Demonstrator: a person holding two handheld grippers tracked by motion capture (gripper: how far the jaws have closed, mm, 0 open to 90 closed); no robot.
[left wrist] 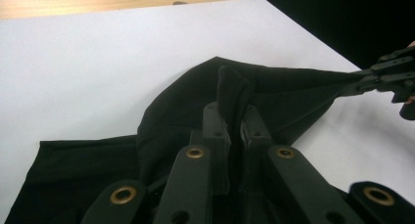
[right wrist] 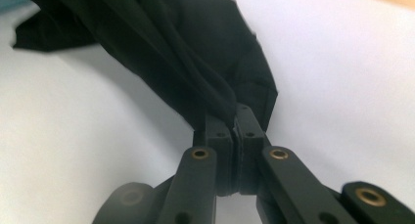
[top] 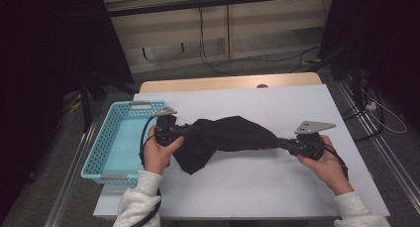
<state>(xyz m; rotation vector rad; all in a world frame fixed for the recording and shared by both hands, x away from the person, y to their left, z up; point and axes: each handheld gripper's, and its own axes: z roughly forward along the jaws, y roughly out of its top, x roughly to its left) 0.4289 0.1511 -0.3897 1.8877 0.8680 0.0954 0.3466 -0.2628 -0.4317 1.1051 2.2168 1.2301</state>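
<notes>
A black cloth [top: 223, 138] hangs stretched between my two grippers over the white table top [top: 257, 187]. My left gripper [top: 184, 131] is shut on the cloth's left end beside the basket; a fold of the black cloth [left wrist: 195, 101] stands up between its jaws at my left gripper [left wrist: 234, 117]. My right gripper [top: 281, 142] is shut on the right end, where the bunched black cloth [right wrist: 195, 53] runs into the closed jaws of my right gripper [right wrist: 235, 121]. The right gripper [left wrist: 364, 82] also appears far off in the left gripper view, pulling the cloth taut.
A light blue plastic basket [top: 99, 150] stands at the table's left edge, right next to my left hand. A wooden strip [top: 228, 82] runs along the far edge. Cables [top: 218, 63] lie on the floor beyond the table.
</notes>
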